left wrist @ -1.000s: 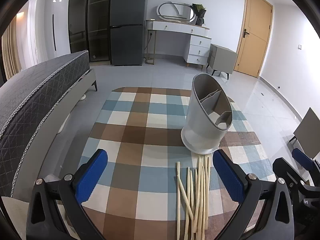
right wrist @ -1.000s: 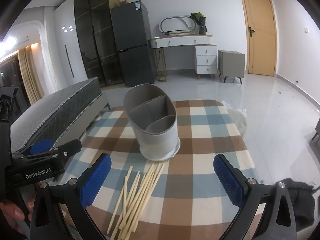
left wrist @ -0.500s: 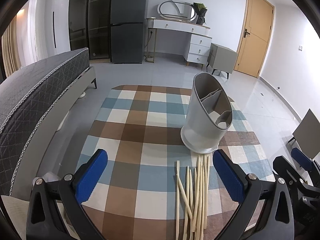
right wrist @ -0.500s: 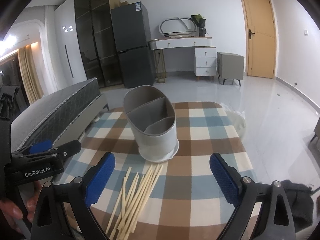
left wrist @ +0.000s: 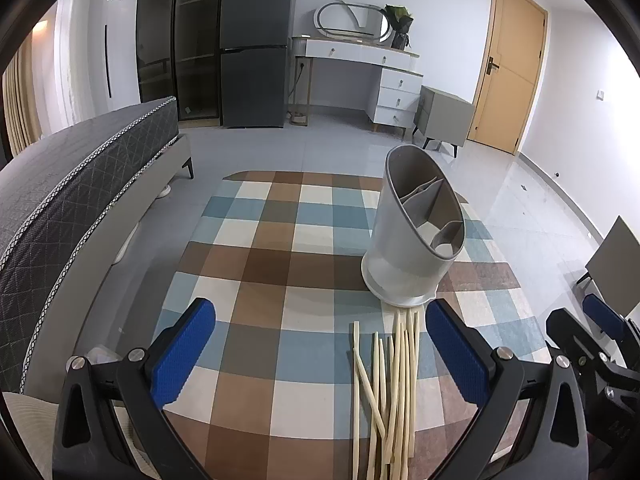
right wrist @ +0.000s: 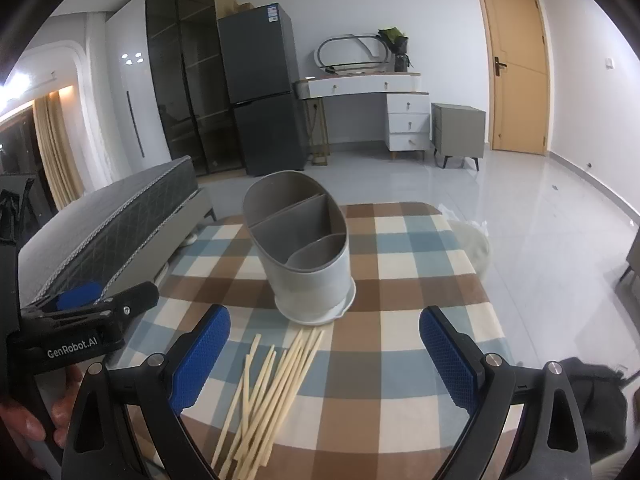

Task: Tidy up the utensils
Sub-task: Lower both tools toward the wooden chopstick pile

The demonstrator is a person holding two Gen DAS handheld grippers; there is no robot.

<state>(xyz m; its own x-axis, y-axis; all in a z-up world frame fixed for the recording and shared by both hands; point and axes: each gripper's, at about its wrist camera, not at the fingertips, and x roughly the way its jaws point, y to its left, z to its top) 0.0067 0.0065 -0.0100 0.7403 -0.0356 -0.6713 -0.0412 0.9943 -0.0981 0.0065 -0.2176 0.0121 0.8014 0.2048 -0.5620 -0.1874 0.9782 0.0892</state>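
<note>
1. Two grippers hover over a worktop (left wrist: 280, 288) under a checked cloth; the utensil holder (left wrist: 416, 240) on it serves as landmark.
2. One readable label: "GenRobot.AI", white on black, on the body of the left gripper (right wrist: 72, 344), seen only from the right wrist, left of the holder, with a hand (right wrist: 36, 420) around its handle. A sticker on the refrigerator (right wrist: 260, 88) far behind the holder is too small to read.
3. Left gripper (left wrist: 320, 356): jaws wide open, nothing between the blue pads (left wrist: 182, 354).
4. Right gripper (right wrist: 324, 356): jaws likewise open and empty after narrowing slightly; the left-wrist view shows only part of it, right of the holder.
5. Chopsticks (left wrist: 390, 392): a loose bundle flat on the cloth just in front of the holder, far tips at its base.
6. Holder: upright, grey, oval, three compartments; whether they hold anything cannot be told.
7. Right-wrist view only: a pale bag (right wrist: 476, 248) right of the holder, beyond the worktop edge.
8. Both views: a bed (left wrist: 68, 200) left of the holder, a door (right wrist: 516, 68) far behind it.
</note>
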